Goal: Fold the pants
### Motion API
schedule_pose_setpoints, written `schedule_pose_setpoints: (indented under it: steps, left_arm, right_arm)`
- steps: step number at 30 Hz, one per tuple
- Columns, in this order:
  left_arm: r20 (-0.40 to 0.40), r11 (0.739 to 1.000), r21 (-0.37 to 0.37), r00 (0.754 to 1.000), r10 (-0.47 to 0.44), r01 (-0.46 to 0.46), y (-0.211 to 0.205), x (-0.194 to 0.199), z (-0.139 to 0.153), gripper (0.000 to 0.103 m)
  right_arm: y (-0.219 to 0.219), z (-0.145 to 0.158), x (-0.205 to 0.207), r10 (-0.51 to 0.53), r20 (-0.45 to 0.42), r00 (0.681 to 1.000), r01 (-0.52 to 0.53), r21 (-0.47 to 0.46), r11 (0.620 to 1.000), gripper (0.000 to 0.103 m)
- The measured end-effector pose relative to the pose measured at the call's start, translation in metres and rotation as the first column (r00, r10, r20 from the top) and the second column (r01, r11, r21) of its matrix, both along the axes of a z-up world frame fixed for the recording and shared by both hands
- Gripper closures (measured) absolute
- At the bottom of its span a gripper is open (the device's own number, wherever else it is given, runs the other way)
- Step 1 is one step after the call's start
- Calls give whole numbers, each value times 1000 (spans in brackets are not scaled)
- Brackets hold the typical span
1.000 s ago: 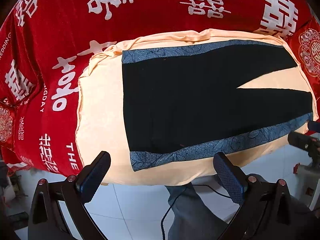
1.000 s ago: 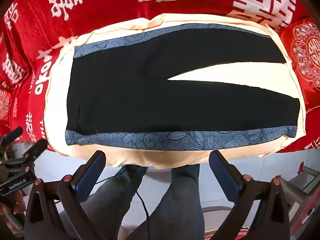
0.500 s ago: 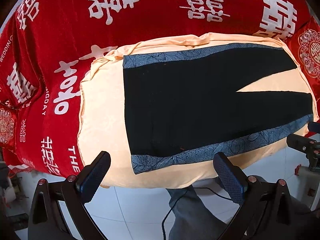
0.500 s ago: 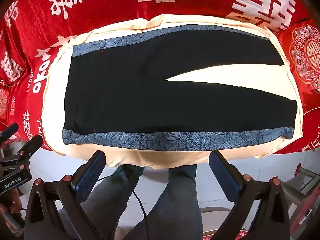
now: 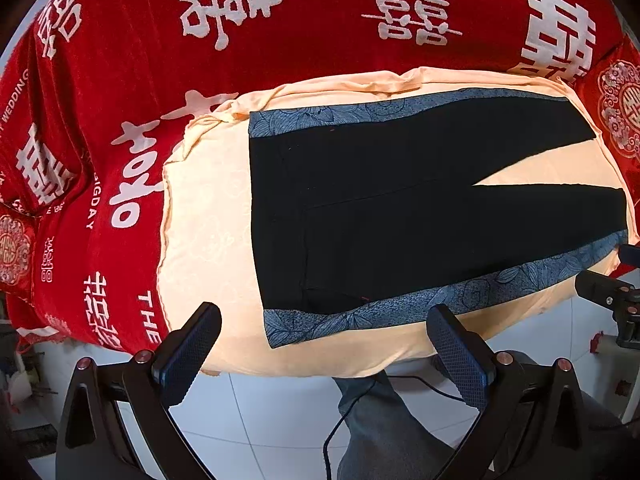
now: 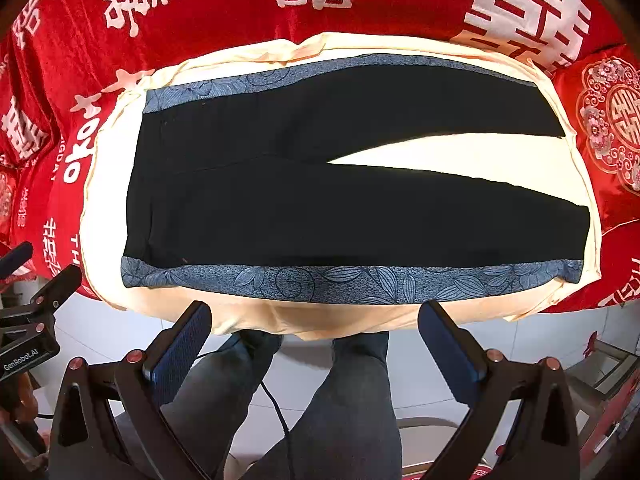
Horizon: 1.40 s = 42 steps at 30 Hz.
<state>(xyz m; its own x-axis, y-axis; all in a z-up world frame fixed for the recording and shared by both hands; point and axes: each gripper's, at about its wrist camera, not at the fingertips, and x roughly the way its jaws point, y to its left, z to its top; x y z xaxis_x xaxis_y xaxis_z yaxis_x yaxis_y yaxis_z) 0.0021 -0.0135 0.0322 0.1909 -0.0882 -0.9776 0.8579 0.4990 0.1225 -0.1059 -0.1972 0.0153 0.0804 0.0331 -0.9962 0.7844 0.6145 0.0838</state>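
Black pants (image 5: 400,208) with blue leaf-patterned side stripes lie flat and unfolded on a cream cloth (image 5: 208,232), waistband to the left, legs spread in a narrow V to the right. They also show in the right wrist view (image 6: 320,208). My left gripper (image 5: 324,340) is open and empty, held above the floor before the near edge, near the waist end. My right gripper (image 6: 314,336) is open and empty, before the near edge at mid-length of the pants. Neither touches the pants.
The cream cloth (image 6: 460,160) lies on a red bedspread (image 5: 320,20) with white characters. A red cushion (image 6: 612,120) sits at the right. White tiled floor (image 5: 280,408) and the person's legs (image 6: 352,400) are below. The other gripper shows at each view's edge (image 6: 28,320).
Both grippers have drifted slightly; the pants sit a little lower and nearer in the left view. The pants have not been touched.
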Motion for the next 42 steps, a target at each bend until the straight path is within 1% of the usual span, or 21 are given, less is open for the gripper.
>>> schedule_pose_setpoints:
  steps: [7, 11, 14, 16, 19, 22, 24, 25, 27, 29, 32, 33, 34, 35, 37, 38, 39, 40, 42]
  left_arm:
    - [3, 1000, 9, 1000, 1, -1, -1, -5, -1, 0]
    - [4, 999, 19, 1000, 26, -26, -2, -10, -3, 0]
    - [-2, 997, 26, 997, 75, -75, -2, -15, -5, 0]
    - [-19, 992, 29, 992, 124, -124, -1, -19, -5, 0]
    - [-12, 981, 34, 981, 192, -191, 1, -28, -3, 0]
    - [-18, 963, 35, 963, 268, -267, 6, -36, -2, 0]
    - [-29, 950, 38, 950, 310, -309, 12, -42, -1, 0]
    - [-31, 947, 42, 947, 321, -320, 14, -44, -1, 0]
    - [-38, 941, 49, 941, 338, -336, 20, -48, -1, 0]
    - [-43, 942, 51, 942, 333, -331, 24, -48, -4, 0]
    - [-53, 947, 44, 946, 319, -317, 31, -43, -14, 0]
    - [-69, 947, 39, 944, 322, -320, 35, -38, -23, 0]
    - [-88, 943, 39, 939, 332, -330, 39, -33, -32, 0]
    - [-116, 937, 44, 929, 350, -347, 44, -27, -44, 0]
    - [-176, 919, 51, 902, 394, -391, 55, -14, -70, 0]
    - [-191, 912, 52, 892, 409, -407, 59, -10, -79, 0]
    - [-211, 901, 59, 877, 432, -430, 65, -3, -96, 0]
    - [-222, 895, 70, 868, 444, -440, 69, 1, -108, 0]
    - [-254, 881, 63, 847, 468, -468, 77, 9, -132, 0]
  right_arm:
    - [-1, -2, -2, 17, 3, 1000, -17, 0, 1000, 0]
    - [-5, -2, -6, 47, 13, 999, -47, -6, 999, 0]
    - [-10, -3, -11, 77, 23, 997, -77, -3, 997, 0]
    - [-12, -4, -14, 100, 28, 995, -100, 9, 995, 0]
    - [-15, -6, -19, 142, 35, 989, -143, 24, 989, 0]
    - [-18, -9, -21, 181, 31, 983, -182, 28, 983, 0]
    - [-19, -11, -20, 207, 14, 978, -207, 23, 978, 0]
    - [-19, -12, -19, 214, 8, 977, -215, 26, 976, 0]
    - [-20, -11, -18, 213, 25, 977, -214, 31, 976, 0]
    - [-21, -11, -19, 193, 65, 979, -196, 46, 979, 0]
    - [-25, -20, -23, 120, 143, 982, -135, 100, 986, 0]
    - [-24, -24, -24, 97, 182, 979, -122, 131, 984, 0]
    - [-22, -32, -25, 68, 236, 969, -114, 184, 976, 0]
    - [-20, -38, -26, 42, 267, 963, -103, 220, 970, 0]
    - [-14, -58, -28, -29, 319, 947, -72, 302, 951, 0]
    - [-10, -74, -30, -82, 341, 937, -50, 361, 931, 0]
    - [-6, -90, -31, -138, 357, 924, -23, 413, 911, 0]
    - [-1, -104, -32, -191, 373, 908, 1, 455, 890, 0]
    - [8, -129, -32, -261, 387, 884, 32, 508, 861, 0]
